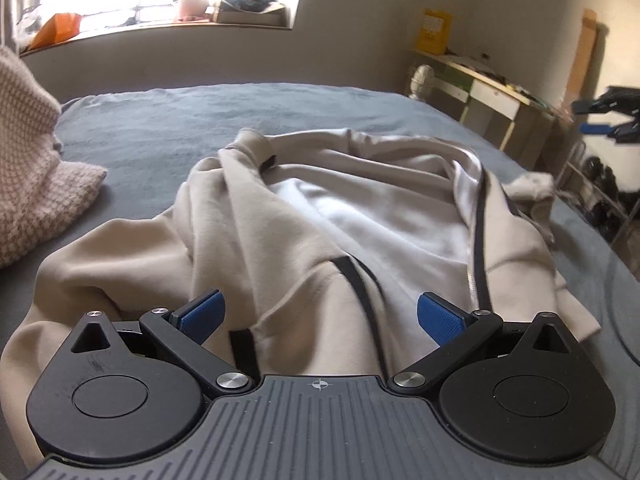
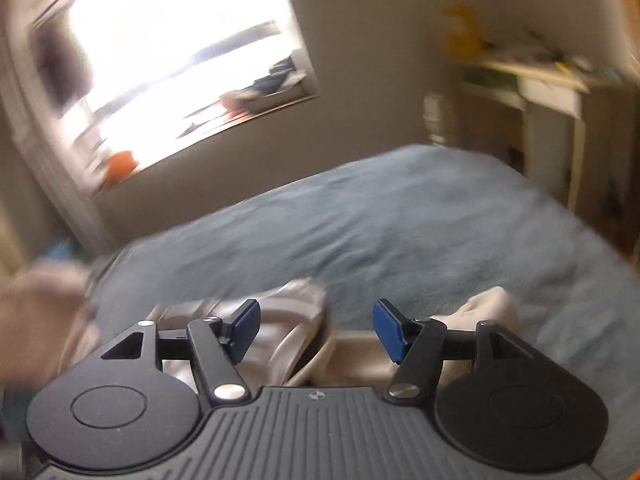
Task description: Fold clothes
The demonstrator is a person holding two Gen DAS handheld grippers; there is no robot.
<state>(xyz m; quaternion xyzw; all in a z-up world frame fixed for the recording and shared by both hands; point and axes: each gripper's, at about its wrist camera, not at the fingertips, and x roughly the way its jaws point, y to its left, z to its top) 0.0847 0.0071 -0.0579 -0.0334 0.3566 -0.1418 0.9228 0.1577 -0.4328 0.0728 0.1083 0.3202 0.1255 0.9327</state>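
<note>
A beige zip jacket (image 1: 320,216) with black trim and a pale lining lies crumpled and open on the blue-grey bed (image 1: 168,120). Just above its near edge, my left gripper (image 1: 320,318) is open, with nothing between the blue pads. The right gripper (image 1: 604,118) shows at the far right of the left wrist view, raised off the bed. In the blurred right wrist view my right gripper (image 2: 316,330) is open and empty above a bunched part of the jacket (image 2: 288,320).
A pink-and-white knitted garment (image 1: 28,168) lies on the bed at the left. A cluttered windowsill (image 1: 160,12) runs along the far wall. Cream shelves (image 1: 488,96) and a wire rack (image 1: 600,196) stand to the right of the bed.
</note>
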